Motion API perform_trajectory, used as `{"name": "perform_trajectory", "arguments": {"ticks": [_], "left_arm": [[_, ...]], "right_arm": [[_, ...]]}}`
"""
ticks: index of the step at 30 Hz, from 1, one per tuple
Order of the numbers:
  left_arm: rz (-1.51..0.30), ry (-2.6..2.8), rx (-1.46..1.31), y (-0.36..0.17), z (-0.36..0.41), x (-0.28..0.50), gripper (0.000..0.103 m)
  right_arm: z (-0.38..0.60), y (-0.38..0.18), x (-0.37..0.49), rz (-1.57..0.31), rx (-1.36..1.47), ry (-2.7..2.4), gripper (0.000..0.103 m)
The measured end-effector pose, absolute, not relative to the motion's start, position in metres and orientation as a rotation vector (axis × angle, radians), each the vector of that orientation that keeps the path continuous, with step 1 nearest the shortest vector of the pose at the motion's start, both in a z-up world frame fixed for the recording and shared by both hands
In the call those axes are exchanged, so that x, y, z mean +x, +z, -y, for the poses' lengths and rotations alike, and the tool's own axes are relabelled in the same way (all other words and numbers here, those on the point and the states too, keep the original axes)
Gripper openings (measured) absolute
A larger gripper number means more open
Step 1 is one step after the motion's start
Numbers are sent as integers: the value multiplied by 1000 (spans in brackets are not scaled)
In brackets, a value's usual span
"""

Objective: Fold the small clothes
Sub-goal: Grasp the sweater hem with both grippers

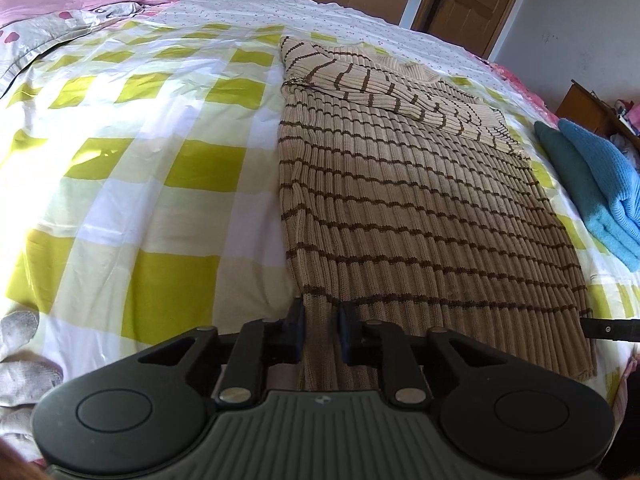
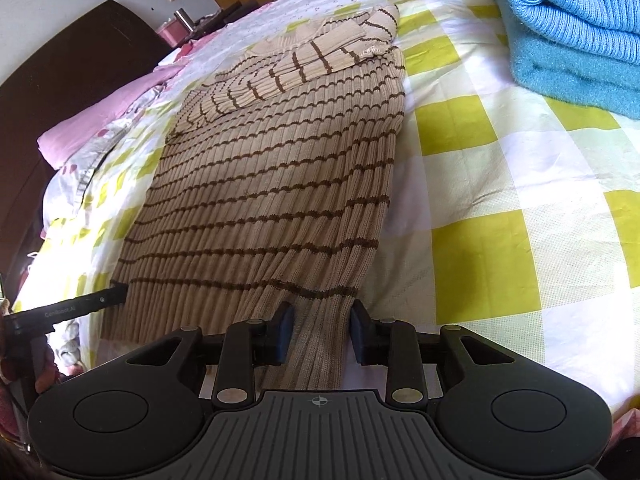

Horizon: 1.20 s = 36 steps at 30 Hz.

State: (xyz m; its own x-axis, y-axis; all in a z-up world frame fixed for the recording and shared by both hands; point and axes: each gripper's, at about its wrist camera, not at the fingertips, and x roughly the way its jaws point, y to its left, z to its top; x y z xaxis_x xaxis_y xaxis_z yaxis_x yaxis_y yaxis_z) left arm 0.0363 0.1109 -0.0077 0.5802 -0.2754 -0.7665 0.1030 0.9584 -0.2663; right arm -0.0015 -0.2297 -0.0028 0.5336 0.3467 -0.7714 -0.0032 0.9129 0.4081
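Lying flat on the checked bedspread (image 1: 152,184), the striped sweater (image 1: 400,208) reaches from the bed's near edge towards the far side, its sleeves already folded in across the chest at the far end. It is a ribbed knit, beige with thin brown stripes, so it should behave as a soft, limp and fairly light thing: it will sag and stretch between two holds, drape instead of keeping a crease, and grip the pads well rather than slip. Nothing about it looks fragile, though a loose knit can snag.

The sensible places to hold are the two near hem corners, and that is where both tools sit. The left gripper (image 1: 321,330) has its jaws drawn in on the ribbed hem at the near left corner, cloth bunched between the pads. The right gripper (image 2: 321,330) is likewise pinched on the hem (image 2: 316,320) at the near right corner, where the knit gathers into a narrow pleat between its fingers. Lifting both together and carrying the hem towards the collar looks like the natural fold.

A folded blue knit (image 2: 568,24) lies on the bedspread to the right, well apart.

Small pale lettering runs along the left gripper's arm in the right wrist view; it seems to read "GenRobot.AI", but is too small to be sure.
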Motion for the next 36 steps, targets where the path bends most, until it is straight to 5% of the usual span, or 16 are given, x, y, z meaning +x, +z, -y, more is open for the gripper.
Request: {"name": "perform_trajectory", "arguments": {"ticks": [1,25,36], "left_arm": [[-926,-225,-226,-7,-113,36,16],[-812,-346,-659,20,-155,-23,11],[-563,-381,-695,81,-144,79,11]], "right_arm": [[231,-3,-1,-997,397,215,8],[267,47,-83,-792,747,334,6],[292,85,12,-545,883,366,6]]}}
